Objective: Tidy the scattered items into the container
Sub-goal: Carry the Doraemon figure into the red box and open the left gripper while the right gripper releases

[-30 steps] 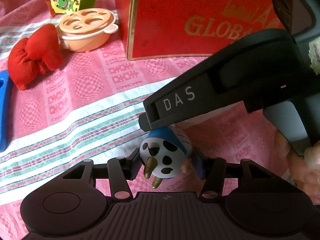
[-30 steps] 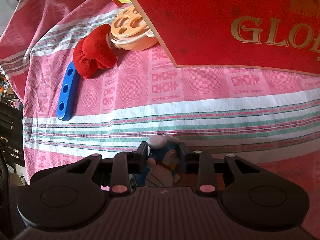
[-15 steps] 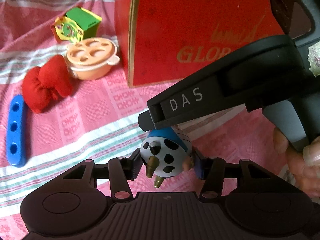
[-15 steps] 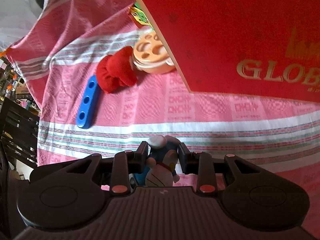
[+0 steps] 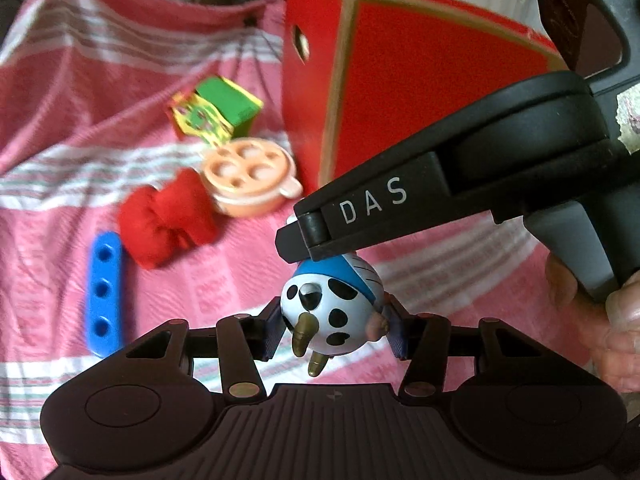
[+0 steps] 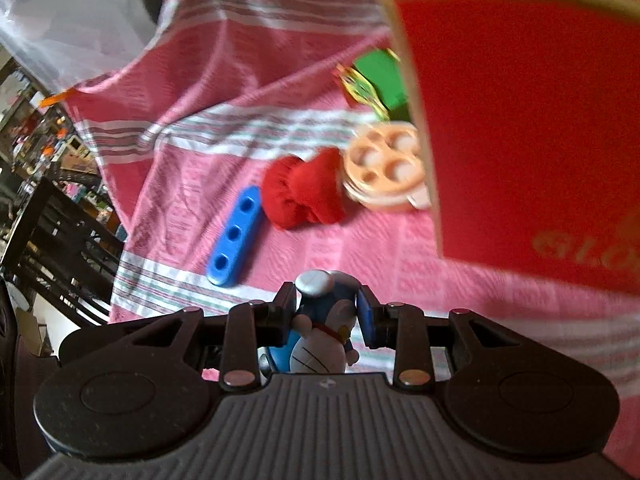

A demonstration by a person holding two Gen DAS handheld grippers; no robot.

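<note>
Left gripper point(image 5: 334, 328) pinches a spotted toy point(image 5: 328, 316), right gripper point(image 6: 326, 316) pinches a blue cat figure point(image 6: 324, 332). Both held above the cloth, likely for dropping into the red box point(image 5: 420, 92).

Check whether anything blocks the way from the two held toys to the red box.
Nothing visible does. The left hand-held gripper grips a spotted toy, the right hand-held gripper a blue cat figure. The red box stands ahead; its near wall must be cleared, and its opening is unseen.
</note>
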